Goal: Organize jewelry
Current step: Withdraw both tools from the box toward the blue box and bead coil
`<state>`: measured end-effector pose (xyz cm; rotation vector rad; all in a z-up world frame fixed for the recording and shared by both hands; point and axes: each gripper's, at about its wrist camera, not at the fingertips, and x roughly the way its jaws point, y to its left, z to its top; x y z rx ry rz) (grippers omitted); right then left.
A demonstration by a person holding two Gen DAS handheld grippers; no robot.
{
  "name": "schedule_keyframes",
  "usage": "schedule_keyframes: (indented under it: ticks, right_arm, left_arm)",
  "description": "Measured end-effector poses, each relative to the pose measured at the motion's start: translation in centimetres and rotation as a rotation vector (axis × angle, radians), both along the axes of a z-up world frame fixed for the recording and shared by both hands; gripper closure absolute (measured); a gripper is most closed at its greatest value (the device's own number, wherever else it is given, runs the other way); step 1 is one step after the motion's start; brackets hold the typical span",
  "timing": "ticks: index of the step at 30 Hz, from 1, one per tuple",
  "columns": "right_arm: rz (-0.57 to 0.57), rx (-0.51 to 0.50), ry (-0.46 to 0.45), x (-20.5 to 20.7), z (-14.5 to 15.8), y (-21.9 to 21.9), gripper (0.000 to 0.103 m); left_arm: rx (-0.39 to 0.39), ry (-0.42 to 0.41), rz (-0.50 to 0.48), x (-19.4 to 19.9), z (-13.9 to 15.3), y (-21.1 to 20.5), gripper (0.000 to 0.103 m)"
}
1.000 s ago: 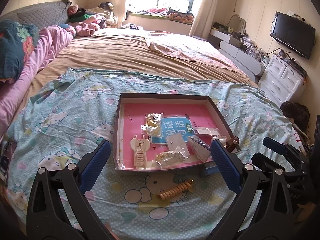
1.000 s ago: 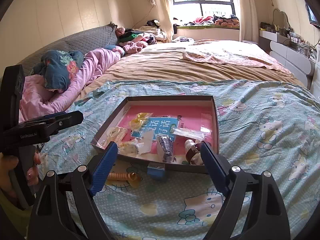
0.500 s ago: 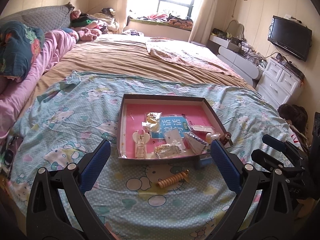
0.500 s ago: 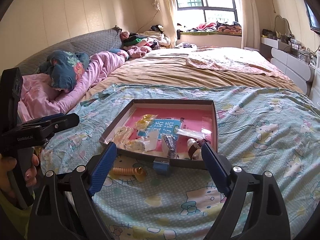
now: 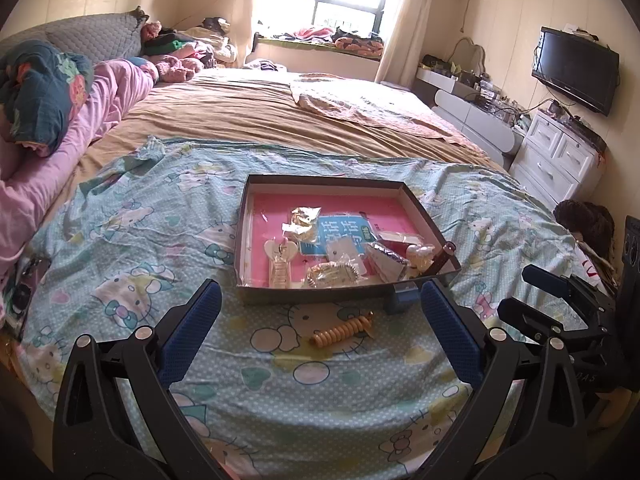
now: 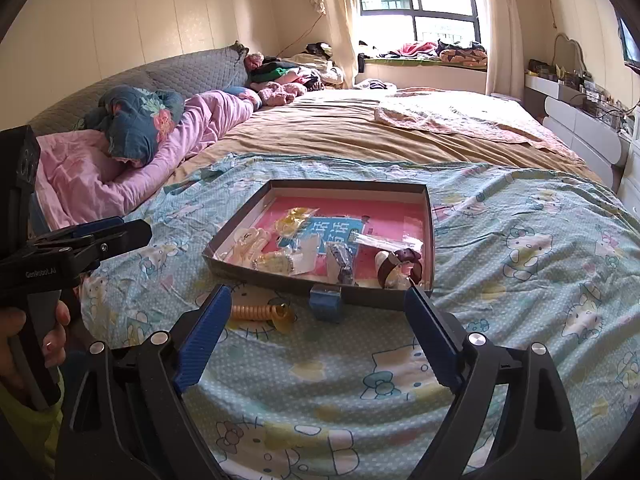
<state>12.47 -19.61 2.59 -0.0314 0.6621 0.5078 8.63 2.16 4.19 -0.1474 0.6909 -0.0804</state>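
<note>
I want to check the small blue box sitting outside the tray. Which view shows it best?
The right wrist view: the small blue box stands unobstructed against the tray. In the left wrist view the box is partly hidden behind the left gripper.

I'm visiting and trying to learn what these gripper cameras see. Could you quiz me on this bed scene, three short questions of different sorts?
1. True or false: the orange spiral hair tie lies inside the shallow box.
2. Which small thing stands against the box's near wall, outside it? A) a blue cube-shaped box B) a red cup C) a phone
3. Fill in: both the left gripper and the right gripper are ____, holding nothing.

Key: 1 false, it lies on the cartoon-cat sheet in front of the box; 2 A; 3 open.
</note>
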Motion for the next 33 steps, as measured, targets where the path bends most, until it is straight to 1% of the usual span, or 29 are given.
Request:
schedule_keyframes:
  ticks: [7,11,22,33]
  right_arm:
    - [0.003,-0.004,-0.003,-1.0,-0.5,-0.2,0.009]
    - [0.003,-0.004,-0.002,-1.3,-0.7,-0.3,0.008]
    - [0.018,-0.015,0.009,-2.3,-1.7,-0.4,0.008]
    - [0.009,-0.038,0.060,-2.3,-3.6,-0.8,0.008]
  left_arm:
    - [0.009,0.015,-0.002,-1.0,-1.2,-0.3,0.010]
    - [0.007,0.024,-0.006,-1.5,-1.8,-0.5,0.010]
    - [0.010,0.057,-0.025,-2.7,-3.3,-1.1,0.010]
    - [0.014,0.125,-0.043,-2.3,-5.6,-1.7,0.010]
